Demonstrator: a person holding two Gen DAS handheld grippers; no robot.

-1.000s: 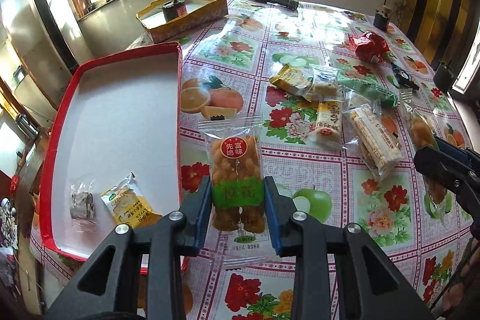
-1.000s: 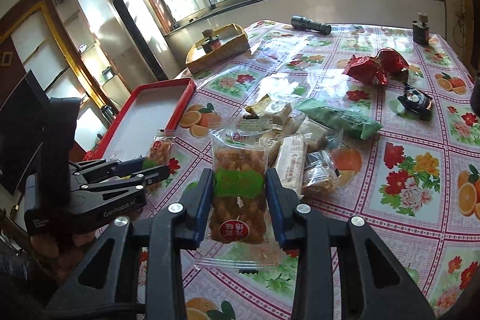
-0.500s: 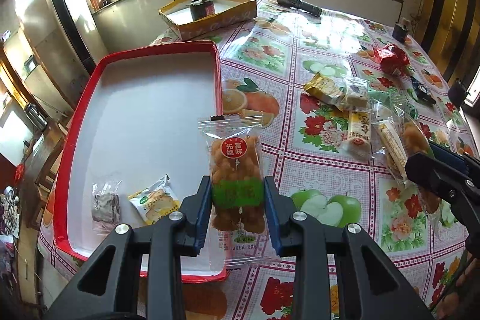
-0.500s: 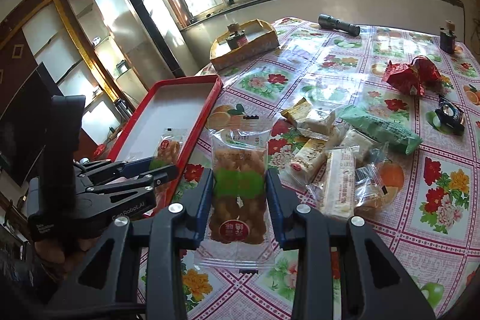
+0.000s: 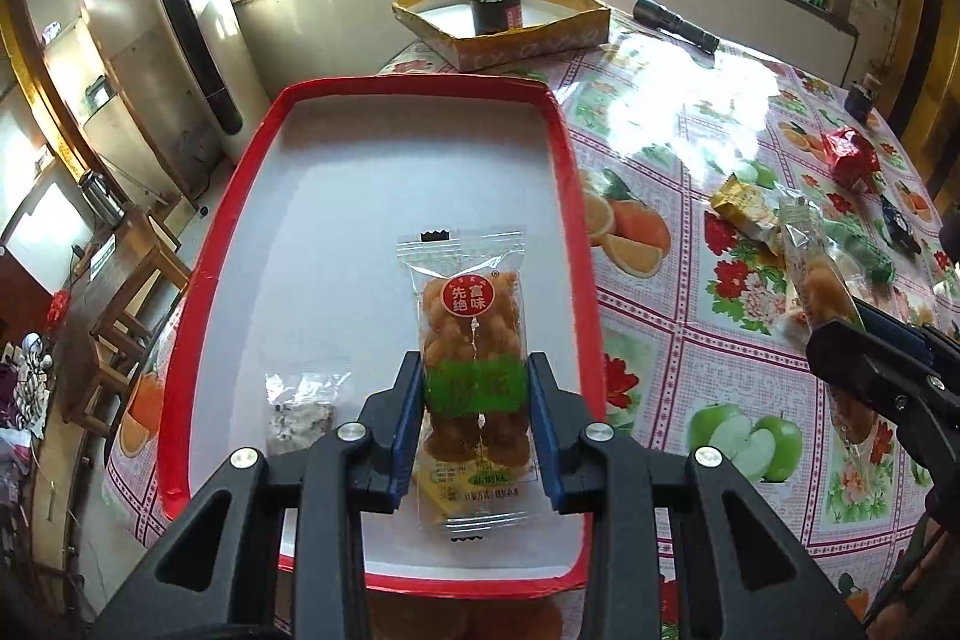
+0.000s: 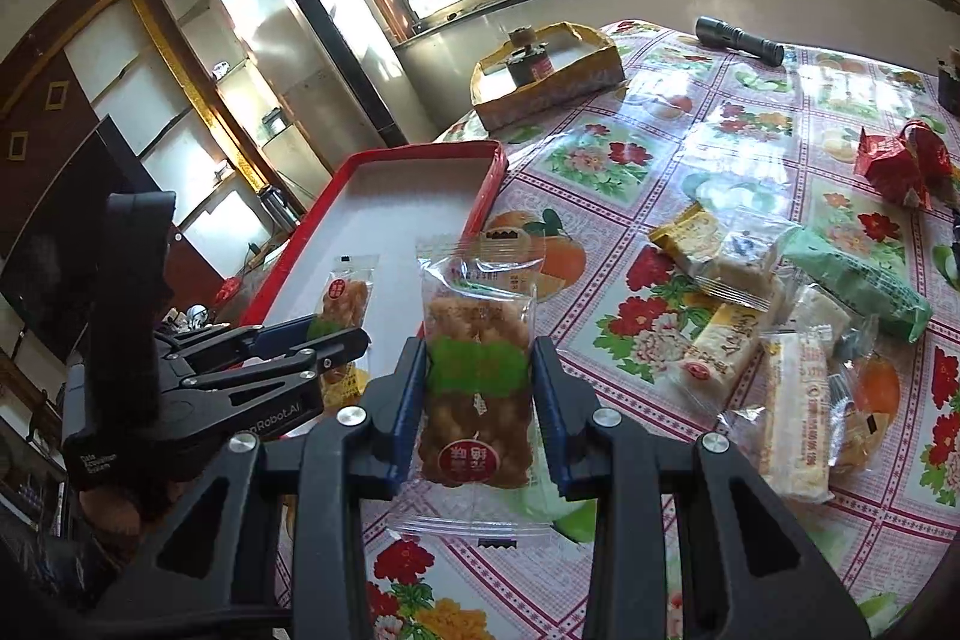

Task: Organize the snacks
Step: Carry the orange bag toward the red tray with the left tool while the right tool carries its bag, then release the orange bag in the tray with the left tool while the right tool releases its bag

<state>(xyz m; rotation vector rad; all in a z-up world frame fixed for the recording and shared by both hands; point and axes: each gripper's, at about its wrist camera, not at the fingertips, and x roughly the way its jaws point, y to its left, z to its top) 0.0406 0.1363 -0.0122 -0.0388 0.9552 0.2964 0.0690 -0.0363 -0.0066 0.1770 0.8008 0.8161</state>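
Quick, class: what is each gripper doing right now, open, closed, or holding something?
Left gripper: closed on a fried-dough snack pack, over the red tray.
Right gripper: closed on a second fried-dough pack.

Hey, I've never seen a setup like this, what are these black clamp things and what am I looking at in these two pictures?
No robot here: a person holds a hand-operated clamp in each hand, with a wide-angle camera on each looking along its jaws.

One picture looks from the left gripper. Its jaws are shut on a fried dough snack pack above a red tray that already holds a small dark snack packet.

The other looks from the right gripper, shut on a second snack pack of the same kind over the flowered tablecloth. A pile of wrapped snacks lies unsorted, with a flashlight and a yellow box farther back.
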